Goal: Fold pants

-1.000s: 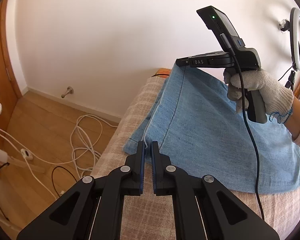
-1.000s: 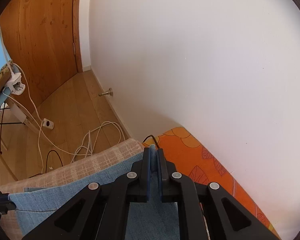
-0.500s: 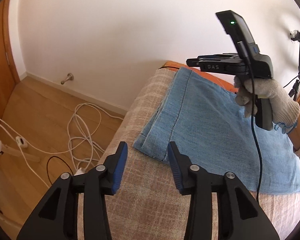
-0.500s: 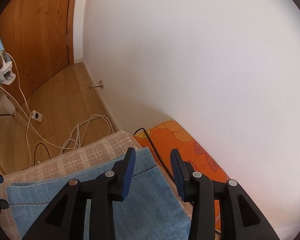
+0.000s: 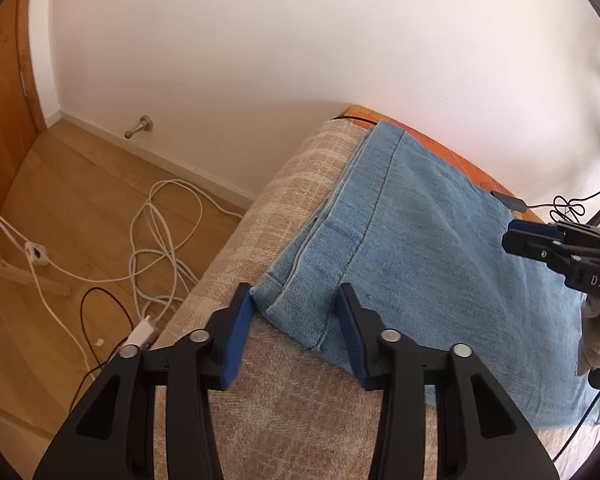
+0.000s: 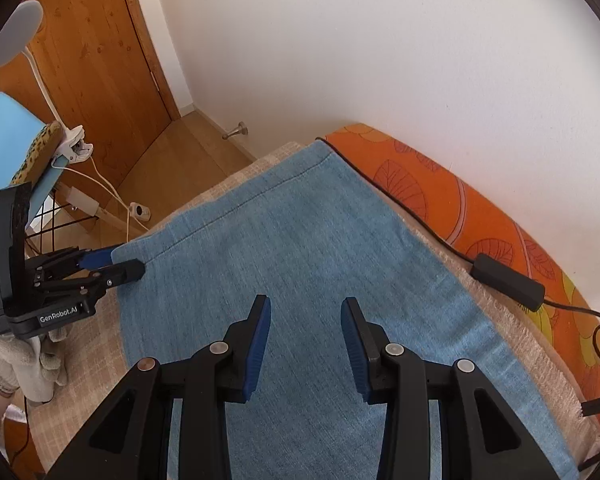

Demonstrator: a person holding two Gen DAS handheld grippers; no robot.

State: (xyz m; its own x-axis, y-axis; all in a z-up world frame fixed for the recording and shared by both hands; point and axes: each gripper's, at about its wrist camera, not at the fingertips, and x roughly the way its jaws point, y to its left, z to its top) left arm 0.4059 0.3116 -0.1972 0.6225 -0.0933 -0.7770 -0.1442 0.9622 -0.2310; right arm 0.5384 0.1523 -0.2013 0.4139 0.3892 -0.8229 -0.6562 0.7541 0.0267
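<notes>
Closing fingers [image 5: 244, 320] astride pants [image 5: 420, 248] corner

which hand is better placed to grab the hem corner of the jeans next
Left. The left tool already straddles the near hem corner of the jeans, its jaws closing around it. The right tool hangs open over the middle of the denim, away from any edge.

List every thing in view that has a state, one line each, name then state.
pants: folded, lying flat on the beige blanket, hem corner between the left tool's fingers.
left tool: jaws closing around the hem corner, pads not yet pressing.
right tool: open, empty, above the denim.
black adapter: lying at the edge of the orange cover, cable attached.
door: shut.
</notes>
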